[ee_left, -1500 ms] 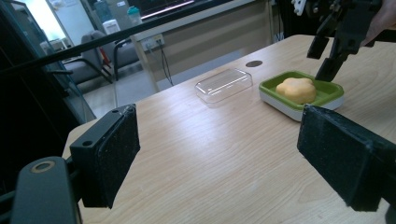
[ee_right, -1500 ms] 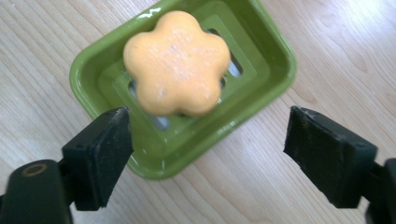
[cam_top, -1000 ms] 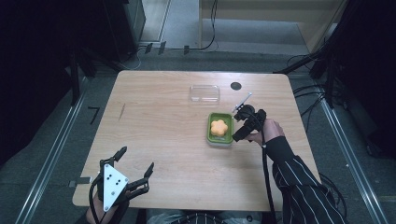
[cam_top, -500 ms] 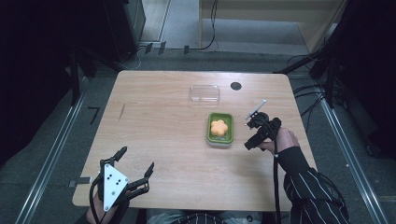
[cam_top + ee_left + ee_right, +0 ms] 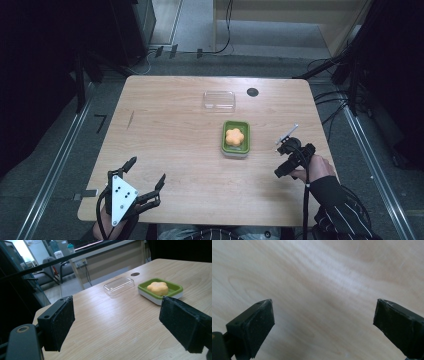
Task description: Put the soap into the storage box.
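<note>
On the wooden table (image 5: 175, 125) a green soap dish (image 5: 235, 139) is placed, a little right of the middle. Inside it an orange flower-shaped soap (image 5: 234, 136) is lying. Behind the dish, toward the far edge, a clear plastic lid (image 5: 219, 99) is seen lying flat, apart from the dish. Just beside the lid, to the right, a small dark round hole (image 5: 252, 92) is found in the table top.

The right gripper (image 5: 291, 159) is held near the right edge of the table, to the right of the dish and apart from it. Its fingers (image 5: 259, 320) are spread wide and nothing is held between them; bare wood is seen below them in the right gripper view.

The left gripper (image 5: 145, 182) is kept at the near left corner of the table, well apart from the dish. Its fingers (image 5: 58, 322) are also released and wide apart, with nothing grasped. In the left gripper view, the dish with the soap and the lid are seen farther off, between the two fingers.
</note>
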